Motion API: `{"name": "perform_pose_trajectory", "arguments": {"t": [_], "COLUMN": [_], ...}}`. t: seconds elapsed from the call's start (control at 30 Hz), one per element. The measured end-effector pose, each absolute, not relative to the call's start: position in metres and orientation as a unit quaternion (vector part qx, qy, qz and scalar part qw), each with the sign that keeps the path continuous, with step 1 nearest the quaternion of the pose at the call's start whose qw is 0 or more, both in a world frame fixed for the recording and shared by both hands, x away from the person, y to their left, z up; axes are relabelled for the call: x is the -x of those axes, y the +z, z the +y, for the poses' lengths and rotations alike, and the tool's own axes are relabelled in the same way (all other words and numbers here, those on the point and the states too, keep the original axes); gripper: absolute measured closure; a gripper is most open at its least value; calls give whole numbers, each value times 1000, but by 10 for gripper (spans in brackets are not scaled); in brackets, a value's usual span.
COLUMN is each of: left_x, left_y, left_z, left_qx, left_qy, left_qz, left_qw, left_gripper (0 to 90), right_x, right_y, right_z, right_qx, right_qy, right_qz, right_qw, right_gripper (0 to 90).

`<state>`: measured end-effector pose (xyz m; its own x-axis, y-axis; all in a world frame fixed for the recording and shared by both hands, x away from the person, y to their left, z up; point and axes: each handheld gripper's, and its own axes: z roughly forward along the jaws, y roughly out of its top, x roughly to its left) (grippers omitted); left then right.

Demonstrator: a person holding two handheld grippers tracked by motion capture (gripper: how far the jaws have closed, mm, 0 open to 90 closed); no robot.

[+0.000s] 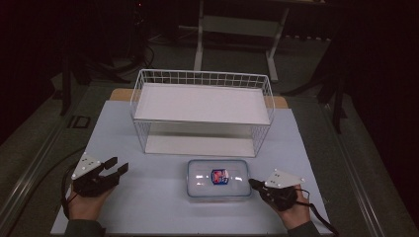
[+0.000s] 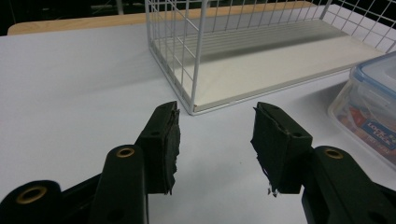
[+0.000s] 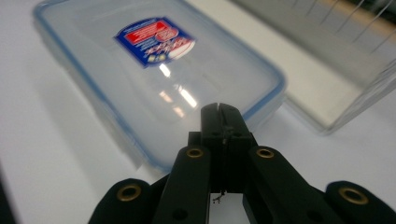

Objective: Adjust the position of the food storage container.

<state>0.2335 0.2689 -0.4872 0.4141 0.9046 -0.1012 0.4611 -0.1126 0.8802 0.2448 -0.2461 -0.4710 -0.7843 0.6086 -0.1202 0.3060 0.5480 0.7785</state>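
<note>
Right hand-held gripper (image 3: 219, 109) — jaws together — beside plastic container (image 3: 154, 70).

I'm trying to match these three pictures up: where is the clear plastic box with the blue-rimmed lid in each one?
High view: plastic box, lower centre, in front of the wire shelf.
Left gripper view: box at the right edge.
Right gripper view: box across the upper left.
Shared landmark: its red-and-blue label.
</note>
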Motion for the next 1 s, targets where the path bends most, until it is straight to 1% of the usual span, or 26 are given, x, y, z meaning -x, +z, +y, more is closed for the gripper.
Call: {"name": "perform_pose_trajectory", "arguments": {"t": [0.07,0.1,0.13,0.27,0.33,0.37,0.47,0.57,0.63,0.7,0.83,0.87,0.93,1.0], "left_x": [-233,-234,-234,-234,-234,-234,-234,-234,-234,-234,-233,-233,-233,-234], "left_y": [-487,-487,-488,-488,-488,-488,-488,-488,-487,-487,-485,-485,-483,-483], "left_z": [269,269,269,269,268,268,268,267,266,265,256,256,248,237], "left_qx": [-705,-705,-705,-705,-707,-707,-707,-708,-708,-708,-711,-711,-714,-717], "left_qy": [242,242,242,241,241,241,239,238,238,236,227,227,219,202], "left_qz": [484,484,484,484,483,483,484,483,482,480,472,472,466,460], "left_qw": [458,458,458,458,457,457,456,457,457,461,470,470,474,484], "left_gripper": [506,506,506,506,506,505,505,504,504,504,503,502,502,502], "right_x": [-241,-241,-239,-231,-230,-226,-222,-227,-233,-240,-254,-254,-256,-256], "right_y": [-467,-466,-464,-456,-453,-445,-438,-441,-449,-457,-476,-476,-483,-483], "right_z": [-239,-237,-235,-229,-229,-226,-221,-221,-224,-230,-245,-245,-247,-246], "right_qx": [-253,-252,-249,-237,-237,-245,-245,-262,-279,-302,-353,-353,-359,-357], "right_qy": [378,376,366,337,336,332,326,348,351,359,369,369,361,362], "right_qz": [859,857,856,847,845,832,825,830,833,835,831,831,836,837], "right_qw": [236,247,268,336,343,372,391,347,323,288,223,223,205,205], "right_gripper": [889,878,872,874,874,878,861,856,870,897,900,900,900,900]}}
